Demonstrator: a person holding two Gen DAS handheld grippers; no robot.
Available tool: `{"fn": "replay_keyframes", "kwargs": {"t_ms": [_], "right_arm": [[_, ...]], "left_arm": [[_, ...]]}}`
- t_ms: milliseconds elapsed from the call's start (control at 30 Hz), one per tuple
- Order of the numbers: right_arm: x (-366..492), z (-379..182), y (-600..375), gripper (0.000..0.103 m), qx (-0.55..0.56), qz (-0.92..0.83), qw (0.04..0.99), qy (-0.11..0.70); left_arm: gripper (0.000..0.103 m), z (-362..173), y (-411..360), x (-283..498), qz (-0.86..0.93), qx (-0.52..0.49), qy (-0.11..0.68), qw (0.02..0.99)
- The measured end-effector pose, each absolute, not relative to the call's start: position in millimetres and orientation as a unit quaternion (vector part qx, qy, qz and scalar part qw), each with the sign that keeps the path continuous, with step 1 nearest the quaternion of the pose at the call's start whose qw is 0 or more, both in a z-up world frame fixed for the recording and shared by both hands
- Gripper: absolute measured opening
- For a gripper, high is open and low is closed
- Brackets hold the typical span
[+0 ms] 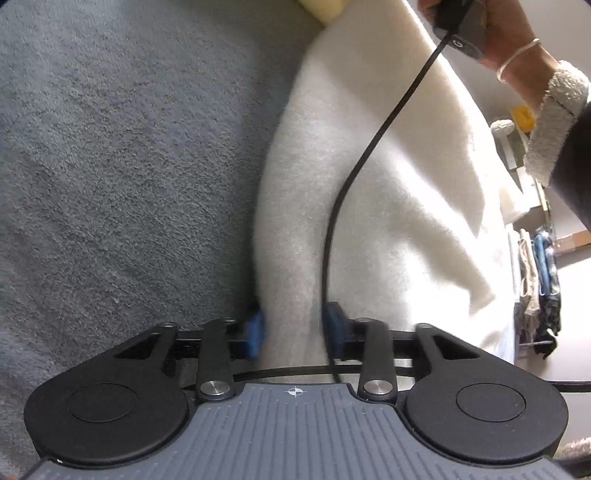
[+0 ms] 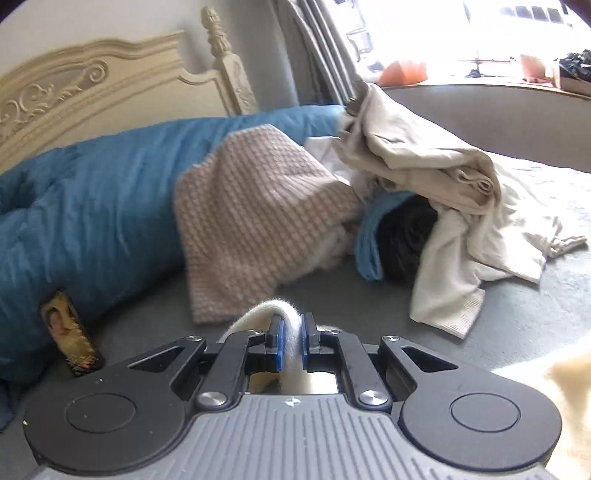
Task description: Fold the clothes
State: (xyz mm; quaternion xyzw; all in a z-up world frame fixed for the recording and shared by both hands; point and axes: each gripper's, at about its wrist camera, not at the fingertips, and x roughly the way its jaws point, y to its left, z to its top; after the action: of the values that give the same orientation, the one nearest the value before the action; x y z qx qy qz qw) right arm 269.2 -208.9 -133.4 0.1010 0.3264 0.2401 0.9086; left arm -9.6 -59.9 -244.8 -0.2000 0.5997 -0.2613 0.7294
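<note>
A white fleece garment (image 1: 388, 192) hangs stretched over the grey bedspread (image 1: 122, 166). My left gripper (image 1: 295, 330) is shut on its lower edge, and the cloth fills the gap between the blue pads (image 1: 255, 334). In the right wrist view, my right gripper (image 2: 292, 345) is shut on a thin fold of the same white fleece (image 2: 273, 308), which bulges above the pads. At the top right of the left wrist view, a person's hand (image 1: 517, 33) in a fleecy cuff holds a dark handle, and a black cable (image 1: 354, 177) runs down from it.
On the grey bed lie a blue duvet (image 2: 92, 184), a pink checked cloth (image 2: 251, 221), a pile of beige garments (image 2: 424, 155) and a black garment (image 2: 406, 232). A small picture card (image 2: 70, 332) leans on the duvet. A cream headboard (image 2: 92, 85) stands behind.
</note>
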Motion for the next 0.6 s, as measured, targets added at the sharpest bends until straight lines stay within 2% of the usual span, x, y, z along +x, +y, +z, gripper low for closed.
{"fn": "replay_keyframes", "kwargs": {"t_ms": [33,67,267,433,533,600], "right_arm": [[269,-135,-210,0.009,0.114,0.241,0.907,0.327],[268,-134,-210,0.009,0.116,0.242,0.907,0.324],[274,-115,-212,0.009,0.136,0.261,0.913,0.283],[285,-120,-201,0.009,0.185,0.271,0.910,0.252],[295,-154,-174,0.012,0.166,0.264,0.900,0.306],[303,-184,-154,0.021,0.137,0.254,0.875,0.390]], "left_arm": [[0.012,-243,-60,-10,-0.262,-0.200,0.595,0.733],[0.011,-237,-60,-12,-0.263,-0.203,0.586,0.739],[0.009,-197,-21,-14,-0.263,-0.233,0.529,0.773],[0.009,-205,14,-16,-0.211,-0.222,0.560,0.770],[0.011,-218,11,-18,-0.198,-0.202,0.586,0.760],[0.014,-217,5,-21,-0.199,-0.174,0.581,0.769]]}}
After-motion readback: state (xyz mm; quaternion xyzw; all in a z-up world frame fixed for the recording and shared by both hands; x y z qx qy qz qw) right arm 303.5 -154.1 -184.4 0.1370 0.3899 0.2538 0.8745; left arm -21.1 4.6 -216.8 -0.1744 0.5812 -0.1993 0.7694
